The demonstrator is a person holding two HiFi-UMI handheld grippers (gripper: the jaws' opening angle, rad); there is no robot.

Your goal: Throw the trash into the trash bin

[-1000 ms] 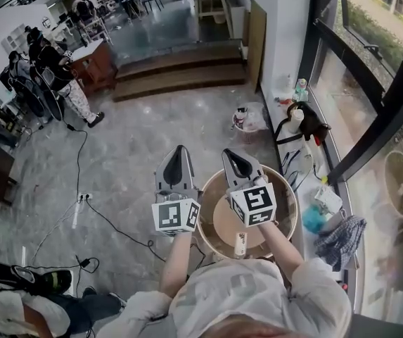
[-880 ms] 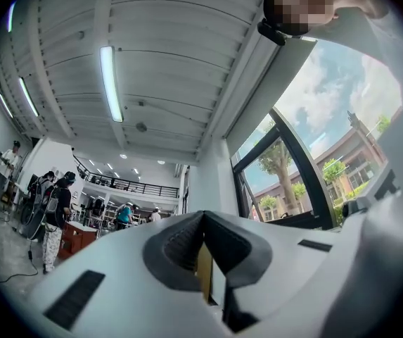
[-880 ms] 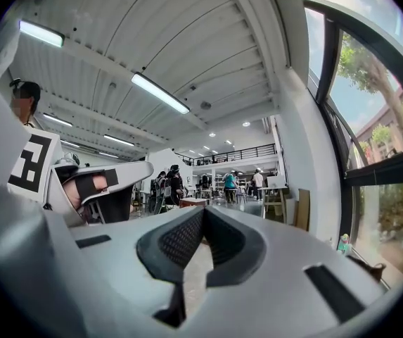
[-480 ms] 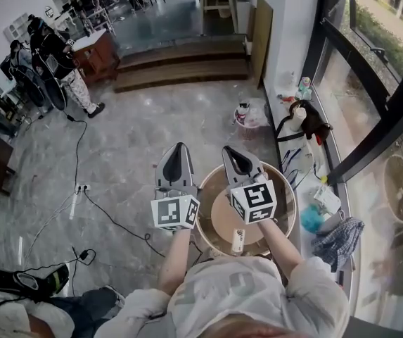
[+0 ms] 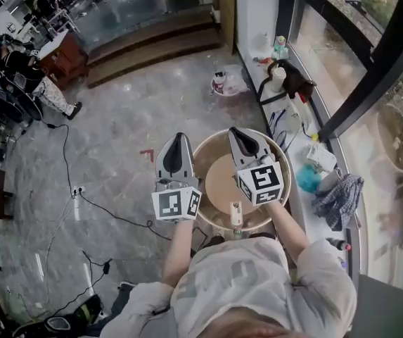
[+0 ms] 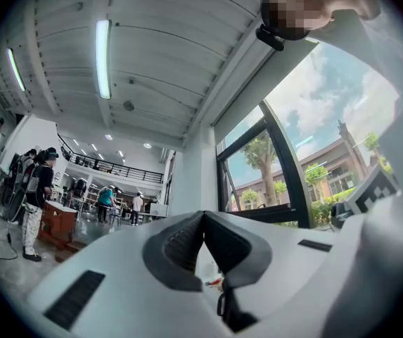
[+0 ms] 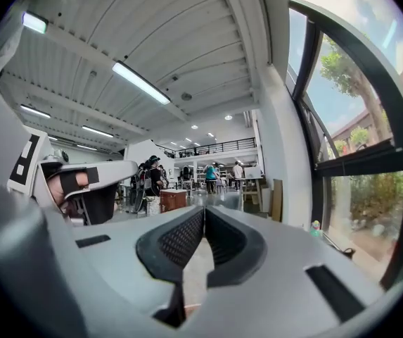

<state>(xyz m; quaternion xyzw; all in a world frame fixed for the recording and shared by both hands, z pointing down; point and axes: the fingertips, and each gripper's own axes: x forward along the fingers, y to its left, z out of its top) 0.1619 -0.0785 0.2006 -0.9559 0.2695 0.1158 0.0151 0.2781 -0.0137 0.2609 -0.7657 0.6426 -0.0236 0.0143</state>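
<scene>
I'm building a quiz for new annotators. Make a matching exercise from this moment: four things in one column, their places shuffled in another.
Things:
1 left gripper
2 right gripper
3 checked cloth
4 small bottle

Places:
a on the window ledge
b above the round table
c at the table's near rim
d over the floor, left of the table

Pairs: 1-d, 2-b, 3-a, 4-c.

- My left gripper (image 5: 178, 138) and right gripper (image 5: 235, 132): pale grey shells, black ribbed pads (image 7: 176, 241).
- Each carries a white cube (image 5: 176, 204) printed with black square markers.
- I wear a pale, short-sleeved T-shirt (image 5: 236, 287).
</scene>
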